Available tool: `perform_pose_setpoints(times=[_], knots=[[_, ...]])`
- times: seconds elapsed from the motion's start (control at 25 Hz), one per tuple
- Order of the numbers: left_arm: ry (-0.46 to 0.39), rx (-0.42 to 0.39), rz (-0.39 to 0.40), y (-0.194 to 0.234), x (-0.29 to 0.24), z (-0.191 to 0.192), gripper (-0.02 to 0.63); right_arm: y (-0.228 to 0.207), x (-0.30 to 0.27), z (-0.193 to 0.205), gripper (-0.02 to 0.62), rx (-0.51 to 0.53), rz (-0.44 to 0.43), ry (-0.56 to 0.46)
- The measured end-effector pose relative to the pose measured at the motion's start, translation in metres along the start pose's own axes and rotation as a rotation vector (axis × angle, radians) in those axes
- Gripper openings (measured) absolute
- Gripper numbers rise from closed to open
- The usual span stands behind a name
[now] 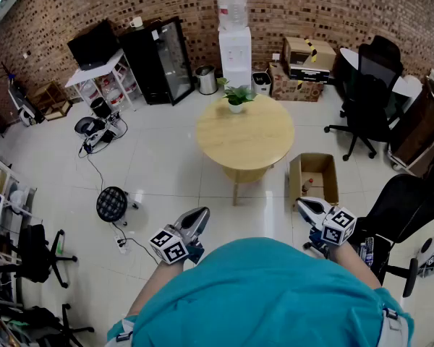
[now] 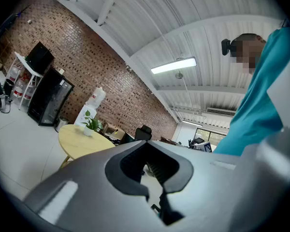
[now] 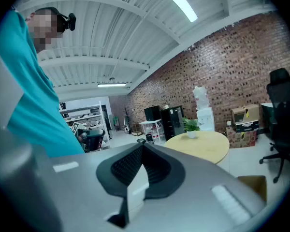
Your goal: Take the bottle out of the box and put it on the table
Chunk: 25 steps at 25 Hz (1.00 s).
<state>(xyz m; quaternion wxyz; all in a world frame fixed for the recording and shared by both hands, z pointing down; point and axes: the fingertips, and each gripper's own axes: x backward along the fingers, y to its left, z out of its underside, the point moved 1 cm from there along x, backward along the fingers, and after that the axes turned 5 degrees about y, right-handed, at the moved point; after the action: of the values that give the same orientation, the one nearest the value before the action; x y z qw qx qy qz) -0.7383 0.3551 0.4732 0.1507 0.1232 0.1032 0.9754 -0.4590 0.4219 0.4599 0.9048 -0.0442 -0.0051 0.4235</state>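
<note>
An open cardboard box [image 1: 313, 166] stands on the floor just right of the round wooden table [image 1: 244, 132]. Inside it, at the near left corner, lies a small bottle [image 1: 307, 186]. My left gripper [image 1: 200, 213] is held low in front of the person's body, short of the table, shut and empty. My right gripper [image 1: 302, 203] hangs just on the near side of the box, also shut with nothing in it. In the left gripper view the jaws [image 2: 146, 144] meet at their tips, and in the right gripper view the jaws [image 3: 142, 146] likewise touch.
A potted plant [image 1: 236, 96] sits at the table's far edge. Black office chairs [image 1: 369, 96] stand to the right of the box. A black stool [image 1: 112, 203] and floor cables lie to the left. A water dispenser [image 1: 235, 45], fridge and boxes line the brick wall.
</note>
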Motion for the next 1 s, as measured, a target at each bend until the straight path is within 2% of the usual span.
perform_pose_setpoints(times=[0.2,0.48,0.72,1.0], knots=[[0.009,0.024,-0.010,0.001,-0.007,-0.002,0.000,-0.004,0.003,-0.005,0.002,0.010,-0.004,-0.008],[0.019,0.002,0.008,-0.018,-0.046,0.005,0.000,-0.026,0.037,-0.004,0.002,-0.012,0.000,-0.030],[0.038,-0.009,0.008,-0.052,-0.096,0.017,0.000,-0.058,0.089,-0.009,0.002,-0.025,0.003,-0.053],[0.055,0.007,-0.024,-0.079,-0.154,0.043,0.000,-0.113,0.139,0.008,0.002,-0.068,-0.010,-0.065]])
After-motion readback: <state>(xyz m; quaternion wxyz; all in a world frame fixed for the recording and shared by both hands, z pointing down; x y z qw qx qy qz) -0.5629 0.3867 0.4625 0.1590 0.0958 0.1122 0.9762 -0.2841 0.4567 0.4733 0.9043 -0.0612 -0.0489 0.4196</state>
